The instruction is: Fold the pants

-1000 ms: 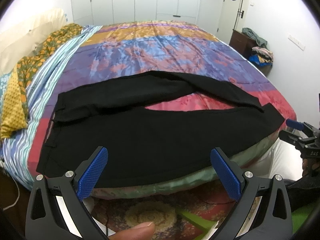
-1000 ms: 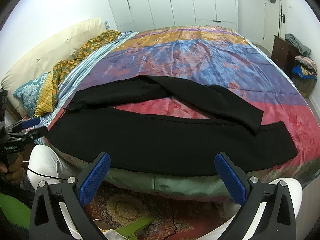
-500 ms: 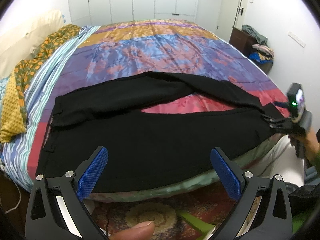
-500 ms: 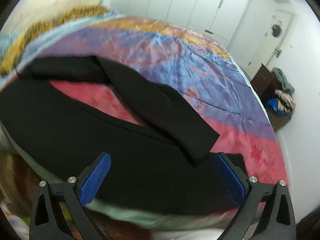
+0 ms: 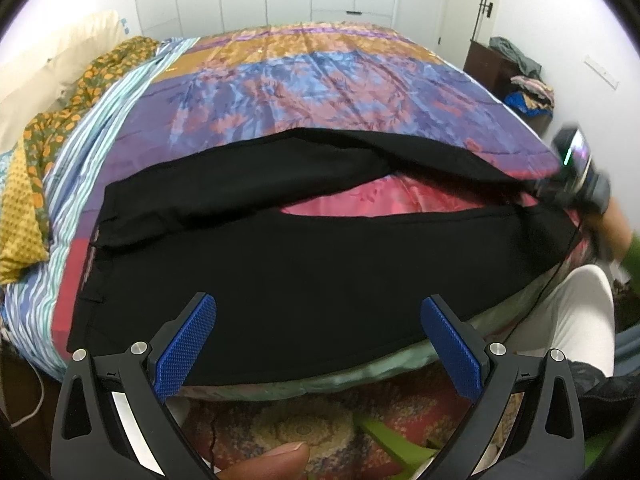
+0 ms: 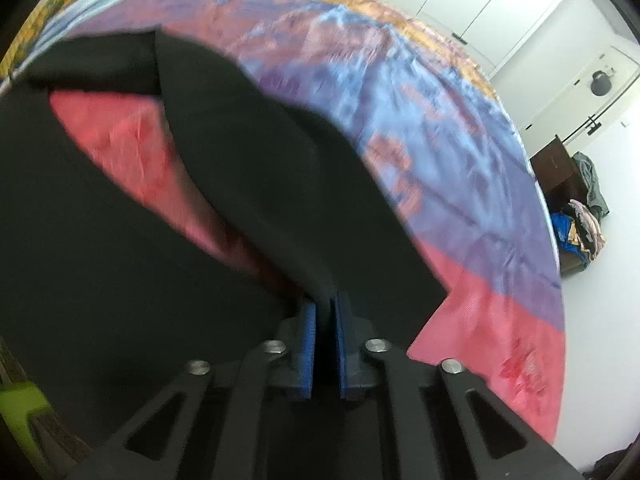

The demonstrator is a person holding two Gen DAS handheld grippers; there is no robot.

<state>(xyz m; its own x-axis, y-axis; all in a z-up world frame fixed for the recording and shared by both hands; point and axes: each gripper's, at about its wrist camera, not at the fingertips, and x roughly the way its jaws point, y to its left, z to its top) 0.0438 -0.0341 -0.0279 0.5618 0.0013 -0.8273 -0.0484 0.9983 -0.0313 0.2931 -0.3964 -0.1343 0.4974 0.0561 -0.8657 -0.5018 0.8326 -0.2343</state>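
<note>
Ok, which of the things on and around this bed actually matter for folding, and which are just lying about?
For the job:
- black fabric pants, spread across the bed
- right gripper, shut on the hem of one pant leg, having just closed
- left gripper, open over the near edge

Lying about:
- multicoloured satin bedspread
- yellow-orange patterned cloth
- cream pillow
- pile of clothes

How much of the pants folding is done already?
Only the start. The black pants lie spread on the bed, legs apart with pink cover showing between them, so no fold is made yet. The right claw has just closed and pinches the hem end of the far leg. The left claw hangs open near the waist end, holding nothing. All folds are still left.
</note>
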